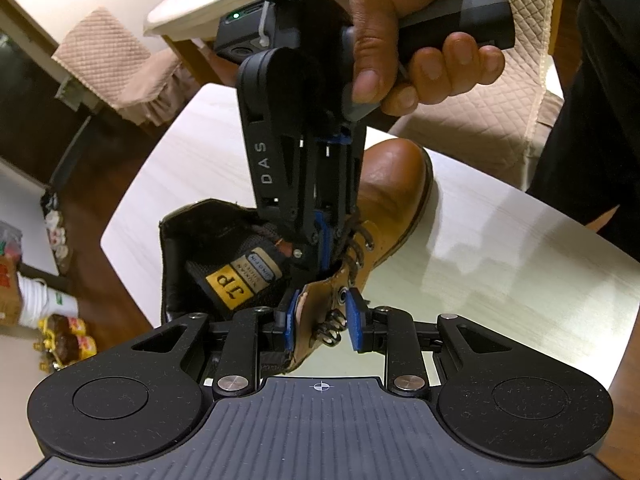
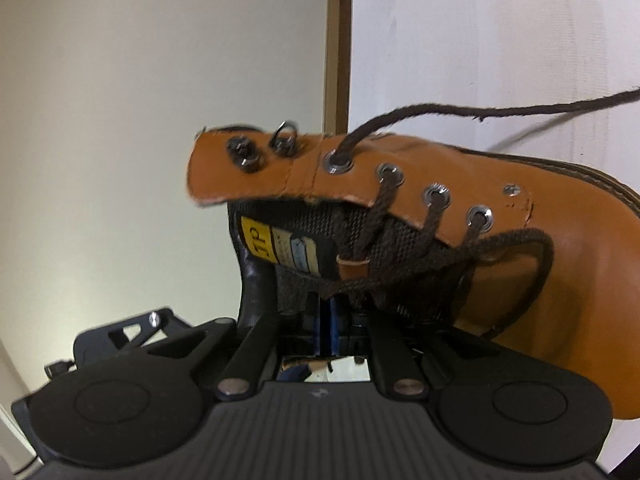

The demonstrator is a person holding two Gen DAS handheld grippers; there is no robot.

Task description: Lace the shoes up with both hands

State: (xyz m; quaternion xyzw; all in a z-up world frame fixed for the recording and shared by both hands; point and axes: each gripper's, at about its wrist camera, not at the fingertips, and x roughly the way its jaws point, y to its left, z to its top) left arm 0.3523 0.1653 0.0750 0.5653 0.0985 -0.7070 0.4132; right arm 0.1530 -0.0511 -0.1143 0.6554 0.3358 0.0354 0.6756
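A tan leather boot [image 1: 394, 176] lies on the white table, its tongue showing a yellow JP label [image 1: 232, 289]. My left gripper [image 1: 320, 320] is shut on one eyelet flap [image 1: 308, 320], its blue pads either side of the leather and hooks. My right gripper [image 1: 320, 248], held by a hand [image 1: 400, 40], points down into the lacing. In the right wrist view, the boot [image 2: 560, 300] lies sideways. The right gripper [image 2: 329, 308] has its pads a narrow gap apart under the crossed brown laces [image 2: 384, 276]. Whether they pinch the lace is hidden. A loose lace end [image 2: 480, 112] trails right from an upper eyelet.
The white table [image 1: 500, 264] ends close behind the boot's toe and at the left. Quilted beige chairs [image 1: 112, 60] [image 1: 500, 120] stand beyond it. Bottles and a white bucket [image 1: 64, 336] sit on the floor at the left. A person's dark clothing [image 1: 592, 120] is at the right.
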